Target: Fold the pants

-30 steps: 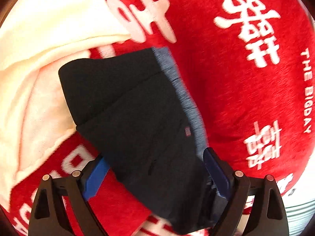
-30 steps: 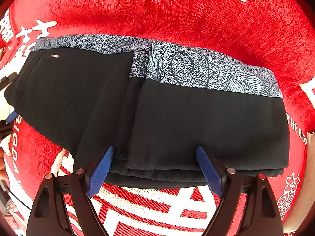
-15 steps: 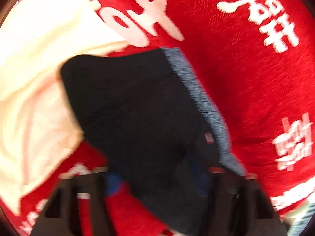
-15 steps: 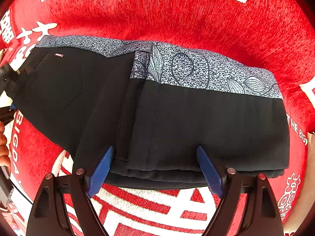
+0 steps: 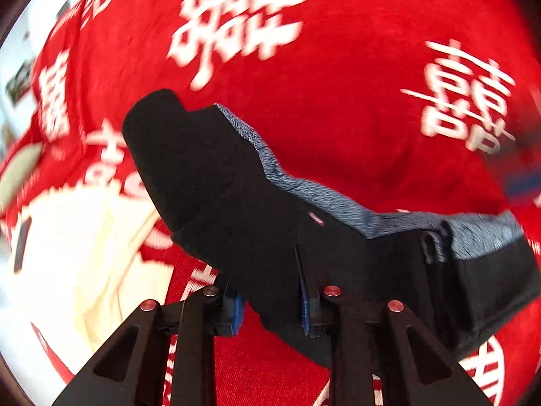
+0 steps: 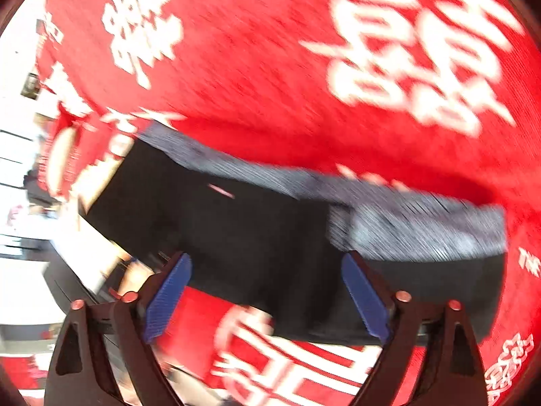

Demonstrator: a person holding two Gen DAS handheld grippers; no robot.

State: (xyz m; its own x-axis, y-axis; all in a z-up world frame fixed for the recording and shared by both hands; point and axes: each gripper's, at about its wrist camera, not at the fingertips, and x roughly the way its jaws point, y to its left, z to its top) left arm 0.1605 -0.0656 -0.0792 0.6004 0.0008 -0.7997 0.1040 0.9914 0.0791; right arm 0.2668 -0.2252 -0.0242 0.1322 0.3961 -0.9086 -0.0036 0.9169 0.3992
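Gripping the near hem edge of the black pants (image 5: pixel 243 223), left gripper (image 5: pixel 272 308) has just closed, blue pads pinching cloth between them. Right gripper (image 6: pixel 267 299) has just opened wide, pads astride the near edge w/o pressing. Pants lie partly folded on the red printed cloth (image 5: pixel 338 101), cream towel (image 5: pixel 84 264) beside. Fabric looks soft, light, floppy; will sag btwn holds, so take edges or corners, through all layers. Long axis runs left-right, grey patterned waistband (image 6: pixel 405 216) on far side.

White double-happiness characters "囍" (image 5: pixel 468 101) on the red cloth (image 5: pixel 338 118); other lettering blurred.
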